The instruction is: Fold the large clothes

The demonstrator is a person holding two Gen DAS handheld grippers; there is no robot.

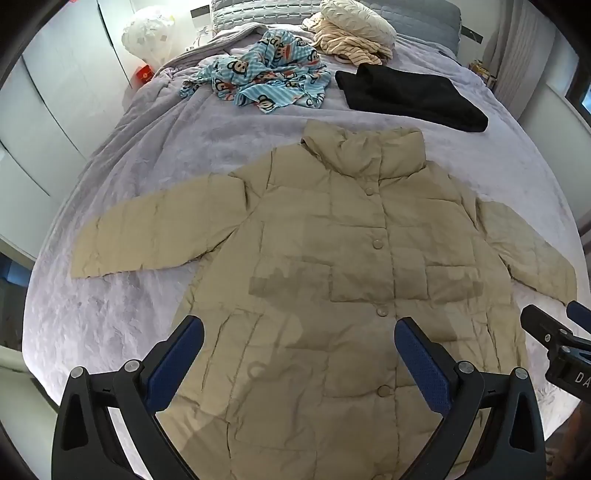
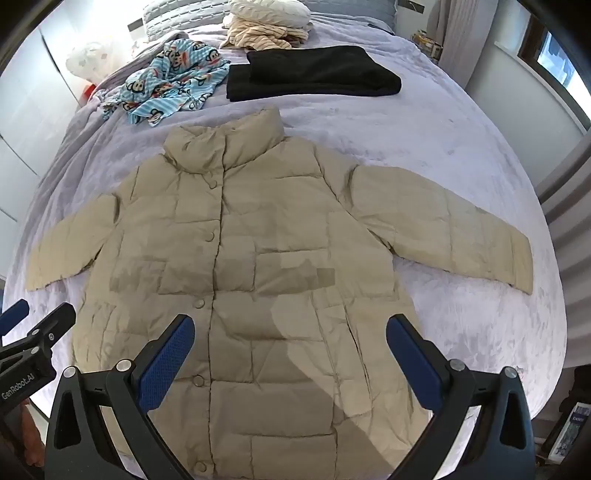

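A: Where is the beige quilted jacket [image 1: 332, 266] being shown?

B: It is being shown spread front-up on the lavender bed cover [image 1: 147, 155], buttoned down the middle, with the collar [image 1: 364, 151] pointing toward the head of the bed. Both sleeves are being held out to the sides, flat on the cover. In the right wrist view the same jacket [image 2: 258, 258] is being seen from slightly further right, its collar standing puffed at the top.

A: How are the jaws being held?

B: The left gripper [image 1: 299, 350] is being held released, its blue-padded fingers [image 1: 177, 362] spread wide above the lower front of the jacket, nothing being grasped between them. The right gripper [image 2: 290, 350] is likewise being held released, with its fingers [image 2: 413, 362] apart over the jacket's hem area. Whether the pads are touching the fabric cannot be told.

A: Is each gripper being seen by the other camera?

B: Yes. The right gripper is being glimpsed at the right edge of the left view, and the left gripper at the left edge of the right view, beside the jacket's sleeve.

A: What else is being seen on the bed?

B: A folded black garment [image 1: 410, 96] is lying beyond the collar, apart from it. A crumpled blue monkey-print cloth [image 1: 266, 77] is lying to its left, and a cream striped pile [image 1: 351, 44] is resting near the pillows [image 1: 236, 14].
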